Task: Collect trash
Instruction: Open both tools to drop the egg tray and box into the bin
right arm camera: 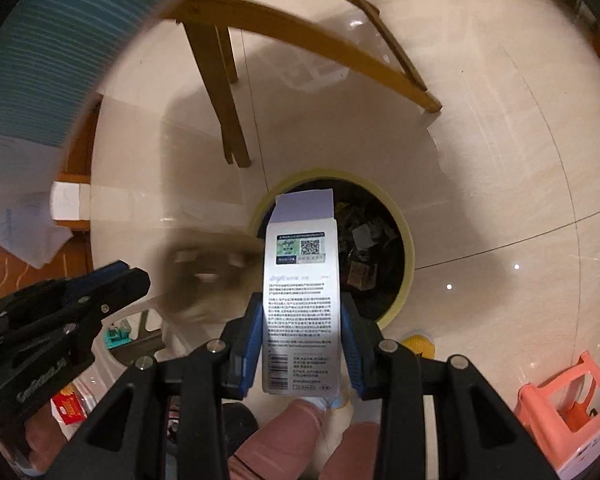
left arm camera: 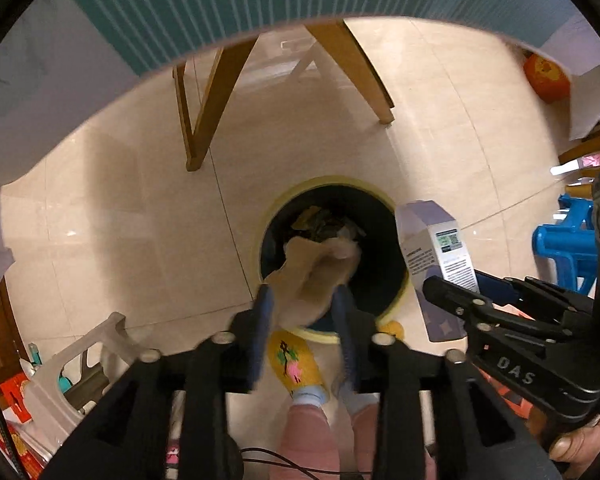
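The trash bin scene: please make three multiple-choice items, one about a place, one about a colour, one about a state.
1. Where is the trash bin?
A. on a table
B. on the floor under both grippers
C. inside a cupboard

2. What colour is the bin's rim?
A. yellow
B. red
C. black

3. What is the right gripper doing?
A. hanging open
B. gripping a bottle
C. shut on the white box

Answers: 1 B, the bin stands on floor tiles below the left gripper, which holds tan paper. 2 A, the ring is pale yellow. 3 C, blue pads press both box sides.
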A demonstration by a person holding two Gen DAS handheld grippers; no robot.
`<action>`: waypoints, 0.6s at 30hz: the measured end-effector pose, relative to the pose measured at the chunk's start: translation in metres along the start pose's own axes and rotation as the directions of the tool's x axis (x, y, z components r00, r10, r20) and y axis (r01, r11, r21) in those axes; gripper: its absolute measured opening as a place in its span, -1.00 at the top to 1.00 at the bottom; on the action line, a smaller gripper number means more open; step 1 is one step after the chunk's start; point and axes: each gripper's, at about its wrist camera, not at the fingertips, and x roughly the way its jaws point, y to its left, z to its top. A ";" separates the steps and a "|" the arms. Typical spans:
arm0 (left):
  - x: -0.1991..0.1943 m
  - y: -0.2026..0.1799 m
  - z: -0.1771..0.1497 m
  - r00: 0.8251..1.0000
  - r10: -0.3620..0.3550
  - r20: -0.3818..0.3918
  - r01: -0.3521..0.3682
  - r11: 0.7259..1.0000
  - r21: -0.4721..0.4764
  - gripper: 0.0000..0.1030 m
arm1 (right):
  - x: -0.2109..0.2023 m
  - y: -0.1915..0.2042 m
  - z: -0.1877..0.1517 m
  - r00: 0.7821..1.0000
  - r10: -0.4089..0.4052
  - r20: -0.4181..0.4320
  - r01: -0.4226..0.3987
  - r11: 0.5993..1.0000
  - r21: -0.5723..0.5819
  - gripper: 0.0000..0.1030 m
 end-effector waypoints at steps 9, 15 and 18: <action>0.017 0.014 0.002 1.000 0.019 -0.004 -0.019 0.999 -0.030 -0.30 | 0.046 0.000 0.010 0.999 -0.011 -0.046 0.012 1.000 0.024 0.24; 0.002 0.028 -0.002 0.998 0.044 0.039 -0.042 0.998 -0.042 -0.55 | 0.049 0.009 0.010 0.998 -0.018 -0.055 0.020 0.999 0.026 0.02; -0.009 0.030 0.000 0.997 0.045 0.061 -0.041 0.997 -0.059 -0.59 | 0.041 0.013 0.011 0.999 -0.040 -0.032 0.041 0.999 0.012 -0.22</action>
